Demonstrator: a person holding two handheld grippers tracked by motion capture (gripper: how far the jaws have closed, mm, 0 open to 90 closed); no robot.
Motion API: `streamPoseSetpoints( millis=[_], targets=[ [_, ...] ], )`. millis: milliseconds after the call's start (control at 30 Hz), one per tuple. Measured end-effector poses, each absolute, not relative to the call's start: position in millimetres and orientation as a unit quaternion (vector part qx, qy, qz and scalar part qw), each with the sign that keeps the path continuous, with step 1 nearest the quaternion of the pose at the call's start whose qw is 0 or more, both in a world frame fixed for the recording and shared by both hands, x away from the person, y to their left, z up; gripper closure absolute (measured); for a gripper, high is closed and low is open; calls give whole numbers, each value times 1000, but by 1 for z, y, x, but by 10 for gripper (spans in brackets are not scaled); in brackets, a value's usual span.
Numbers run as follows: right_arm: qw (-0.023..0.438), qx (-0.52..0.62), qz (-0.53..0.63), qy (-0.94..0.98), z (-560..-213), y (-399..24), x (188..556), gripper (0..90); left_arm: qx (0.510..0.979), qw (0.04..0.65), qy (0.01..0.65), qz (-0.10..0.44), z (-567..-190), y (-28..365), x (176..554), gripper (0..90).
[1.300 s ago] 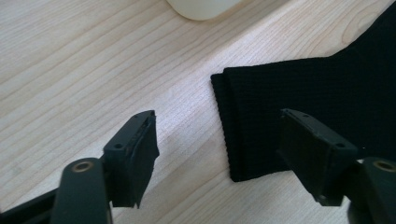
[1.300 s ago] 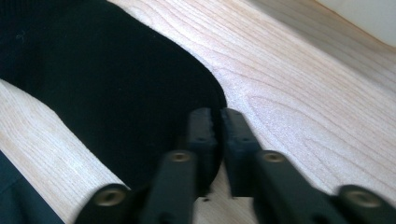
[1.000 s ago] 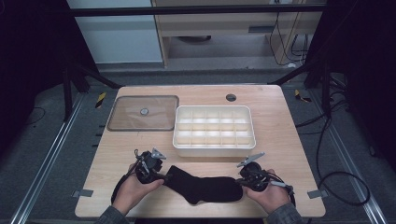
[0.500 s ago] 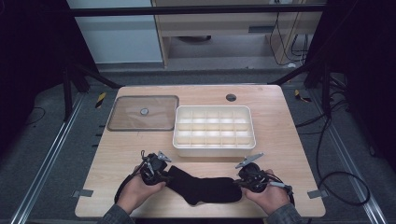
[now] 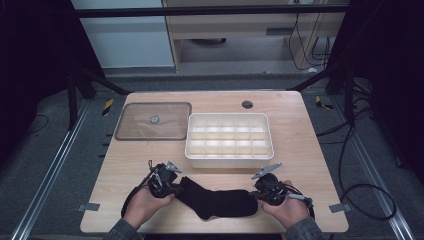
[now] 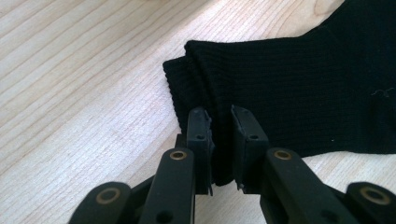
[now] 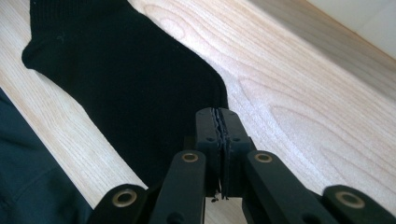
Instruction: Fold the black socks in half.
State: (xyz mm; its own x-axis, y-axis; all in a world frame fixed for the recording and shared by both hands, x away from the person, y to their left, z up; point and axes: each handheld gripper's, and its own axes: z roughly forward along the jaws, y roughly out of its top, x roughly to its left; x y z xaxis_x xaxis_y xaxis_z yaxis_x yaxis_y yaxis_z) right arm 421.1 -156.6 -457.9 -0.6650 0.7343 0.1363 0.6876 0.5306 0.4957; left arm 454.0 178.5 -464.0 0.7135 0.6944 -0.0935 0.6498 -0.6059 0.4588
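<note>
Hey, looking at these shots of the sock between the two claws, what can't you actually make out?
- Whether the black sock is one sock or a pair: dark folded layers in the left gripper view.
- Its toe edge inside the right claw: covered by the closed jaws.
- The small round thing on the clear lid: too small in the high view.
- The white divided box: far cells washed out by glare.

I'm working in what looks like a lab or recording rig: a bare wooden table (image 5: pixel 300 150) stands inside a dark metal frame (image 5: pixel 210 10). Cables (image 5: pixel 350 165) trail over the grey floor (image 5: pixel 45 165), tape marks (image 5: pixel 107 106) sit beside floor rails (image 5: pixel 50 185), and shelving (image 5: pixel 250 30) stands behind.
</note>
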Motion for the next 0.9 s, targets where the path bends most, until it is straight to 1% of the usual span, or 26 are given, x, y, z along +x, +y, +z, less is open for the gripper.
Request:
streamPoseSetpoints(
  millis=[367, 900],
  targets=[
    [43, 411, 268, 870, -459, -156, 423, 885, 889, 259, 374, 54, -451, 186, 455, 783],
    [47, 408, 271, 871, -459, -151, 428, 886, 886, 272, 370, 58, -439, 192, 457, 784]
  ],
)
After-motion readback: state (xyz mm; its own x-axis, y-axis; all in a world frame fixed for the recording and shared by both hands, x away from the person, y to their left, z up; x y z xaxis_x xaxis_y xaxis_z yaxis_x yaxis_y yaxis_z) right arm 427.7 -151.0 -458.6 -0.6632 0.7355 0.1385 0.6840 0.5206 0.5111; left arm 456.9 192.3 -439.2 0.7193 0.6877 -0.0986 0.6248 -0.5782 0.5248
